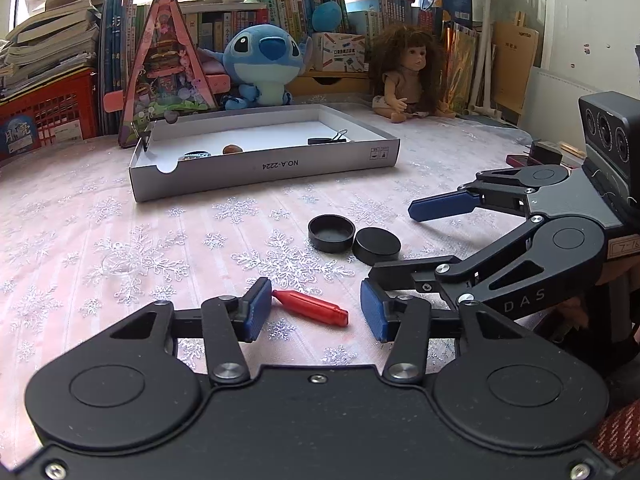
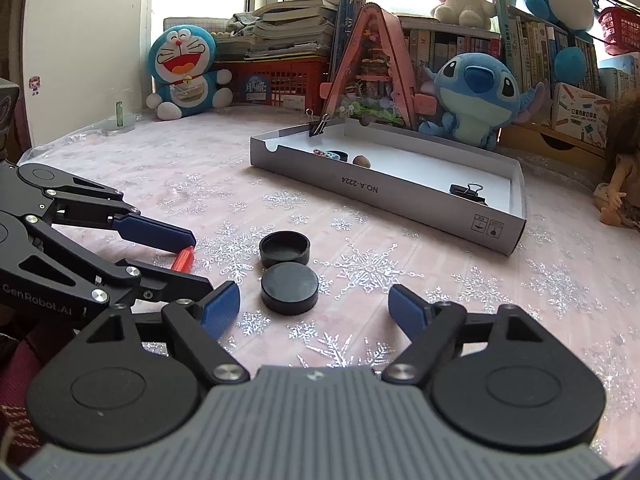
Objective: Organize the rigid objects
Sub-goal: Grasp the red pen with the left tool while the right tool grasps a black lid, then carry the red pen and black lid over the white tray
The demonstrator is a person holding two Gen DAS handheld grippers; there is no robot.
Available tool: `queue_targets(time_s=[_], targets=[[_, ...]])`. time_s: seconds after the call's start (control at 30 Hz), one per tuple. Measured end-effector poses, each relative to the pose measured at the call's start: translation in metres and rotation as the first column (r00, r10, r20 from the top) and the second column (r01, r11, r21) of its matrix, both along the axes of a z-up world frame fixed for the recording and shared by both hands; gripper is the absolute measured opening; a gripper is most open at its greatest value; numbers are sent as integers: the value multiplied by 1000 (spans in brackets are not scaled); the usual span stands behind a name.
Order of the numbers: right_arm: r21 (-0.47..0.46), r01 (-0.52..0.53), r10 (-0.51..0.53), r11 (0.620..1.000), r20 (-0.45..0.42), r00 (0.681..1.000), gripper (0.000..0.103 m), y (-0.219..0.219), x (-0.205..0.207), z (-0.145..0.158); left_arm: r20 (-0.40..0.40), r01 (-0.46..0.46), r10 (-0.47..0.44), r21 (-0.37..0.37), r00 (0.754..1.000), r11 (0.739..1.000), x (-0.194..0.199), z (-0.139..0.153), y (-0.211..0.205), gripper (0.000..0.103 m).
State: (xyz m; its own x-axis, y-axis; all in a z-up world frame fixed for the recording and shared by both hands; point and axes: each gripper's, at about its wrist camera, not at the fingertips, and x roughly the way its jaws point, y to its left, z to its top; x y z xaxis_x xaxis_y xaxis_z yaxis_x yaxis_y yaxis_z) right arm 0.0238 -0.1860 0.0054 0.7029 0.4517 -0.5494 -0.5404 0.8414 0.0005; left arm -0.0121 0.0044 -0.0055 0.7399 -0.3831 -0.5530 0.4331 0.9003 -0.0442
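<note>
A red pen-like piece lies on the snowflake cloth between the open fingers of my left gripper; its end also shows in the right wrist view. Two black round caps lie side by side: one open side up, one flat side up. My right gripper is open around the flat cap, low over the cloth. It shows at the right in the left wrist view. A shallow white box behind holds binder clips, a nut-like object and a small ring.
Stitch plush, a doll, a pink triangular toy house, books and red crates line the back. A Doraemon plush sits far left in the right wrist view. A binder clip grips the box's rim.
</note>
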Motion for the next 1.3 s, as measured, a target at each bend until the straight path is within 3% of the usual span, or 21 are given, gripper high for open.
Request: queue_targets(time_s=[0.33,0.63,0.8,0.87,1.3], targets=[[0,-25,25,1000,0,1000,72,4,-3,1,2,-5,5,-2,1000,1000,-1,1,1,43],[5,-50,50,999,3,999,46,7,-6,2,5,-11,11,-5,1000,1000,0,2,2,39],[8,-59,59,998,3,998,38,9,-7,2,1,-21,21,-16,1000,1000,2,2,3,28],[12,-55,55,998,6,998,37,9,-7,2,-3,-25,25,-22,1000,999,3,2,3,23],[28,-22,21,999,25,999,37,4,-8,4,11,-8,8,-17,1000,1000,-1,3,1,23]])
